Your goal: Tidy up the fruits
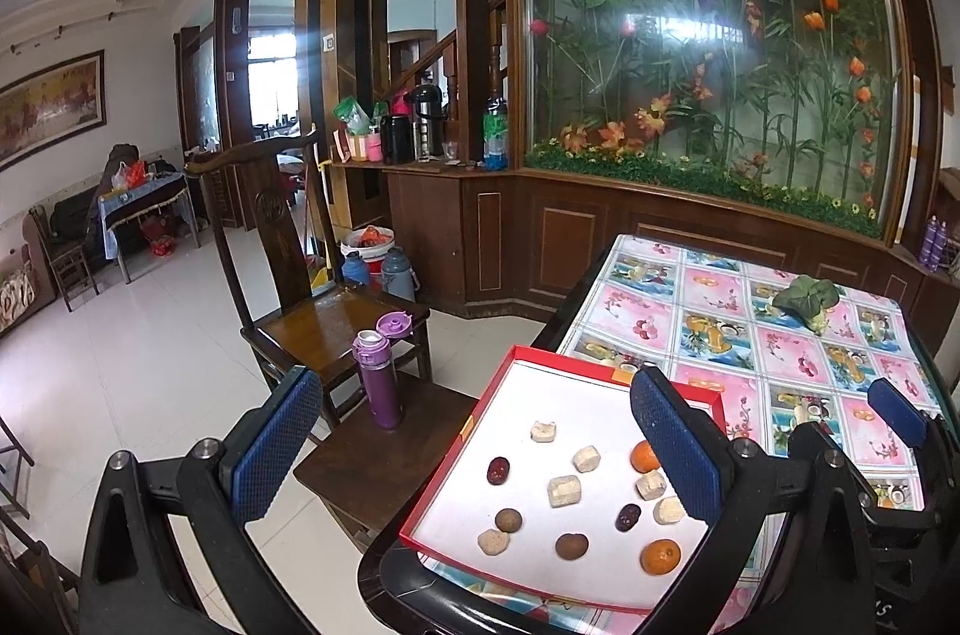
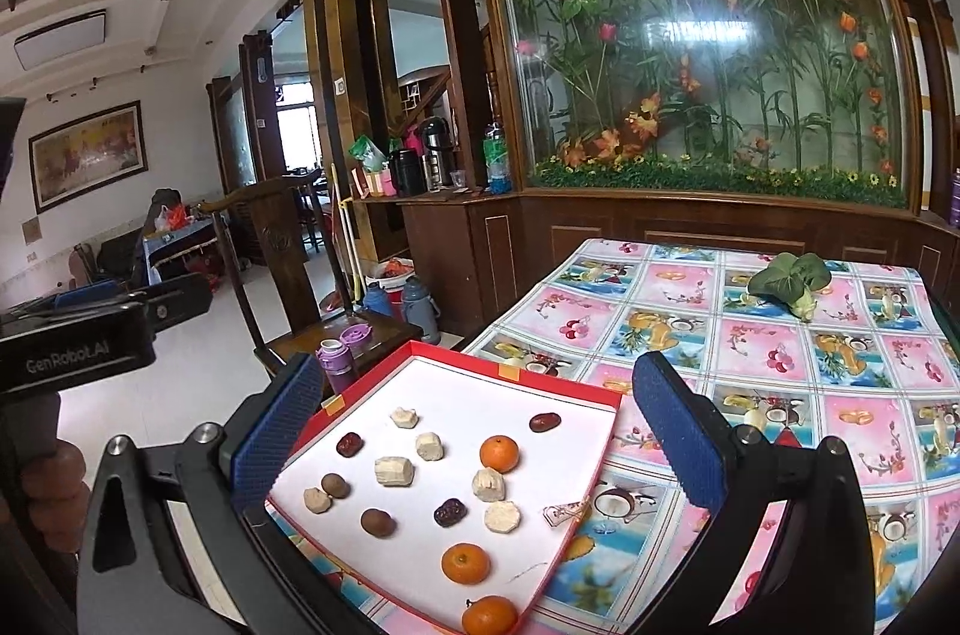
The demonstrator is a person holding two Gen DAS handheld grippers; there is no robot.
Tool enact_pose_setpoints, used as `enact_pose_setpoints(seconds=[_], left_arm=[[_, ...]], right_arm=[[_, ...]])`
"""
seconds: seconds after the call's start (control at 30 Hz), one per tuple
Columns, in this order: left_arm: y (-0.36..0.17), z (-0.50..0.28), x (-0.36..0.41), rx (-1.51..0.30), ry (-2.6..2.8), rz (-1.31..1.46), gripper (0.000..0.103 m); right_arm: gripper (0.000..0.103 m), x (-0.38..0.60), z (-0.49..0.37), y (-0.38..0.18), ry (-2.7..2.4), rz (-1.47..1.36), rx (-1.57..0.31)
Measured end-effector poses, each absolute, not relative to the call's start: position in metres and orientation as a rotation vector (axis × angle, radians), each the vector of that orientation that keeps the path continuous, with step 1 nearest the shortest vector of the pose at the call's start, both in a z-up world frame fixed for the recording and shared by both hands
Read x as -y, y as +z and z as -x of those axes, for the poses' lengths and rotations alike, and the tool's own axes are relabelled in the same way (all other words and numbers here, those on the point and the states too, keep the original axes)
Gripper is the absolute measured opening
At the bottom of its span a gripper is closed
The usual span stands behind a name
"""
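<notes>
Both the left gripper (image 1: 474, 446) and right gripper (image 2: 480, 431) hover released and empty above the red tray (image 2: 528, 376), where 3 oranges (image 2: 499, 453) lie among scattered pieces. Advice: centre 1 orange between the jaws, descend vertically, and clamp gently to prevent rolling.

You're looking at a red-rimmed tray (image 2: 591, 479) with a white floor, bright orange tangerines (image 2: 498, 452), dark maroon dates (image 2: 450, 512), and a pink-and-blue fruit-print tablecloth (image 2: 780, 353).

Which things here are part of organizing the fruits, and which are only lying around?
For the job:
red tray
oranges
red dates
brown round fruits
pale chunks

Lying about:
green leafy vegetable
purple bottle
wooden chair
</notes>
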State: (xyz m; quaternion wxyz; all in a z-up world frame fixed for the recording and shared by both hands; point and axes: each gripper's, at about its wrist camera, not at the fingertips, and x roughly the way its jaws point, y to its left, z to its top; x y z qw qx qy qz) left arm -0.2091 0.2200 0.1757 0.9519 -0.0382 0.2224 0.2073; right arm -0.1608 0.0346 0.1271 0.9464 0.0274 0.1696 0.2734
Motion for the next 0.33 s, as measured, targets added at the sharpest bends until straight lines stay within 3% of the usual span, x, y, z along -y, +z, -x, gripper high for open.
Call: enact_pose_setpoints(seconds=[0.33], left_arm=[[0.176,0.193,-0.213,-0.463,0.402,0.088,0.103]], right_arm=[[0.103,-0.040,0.148,0.127,0.590,-0.084,-0.356]])
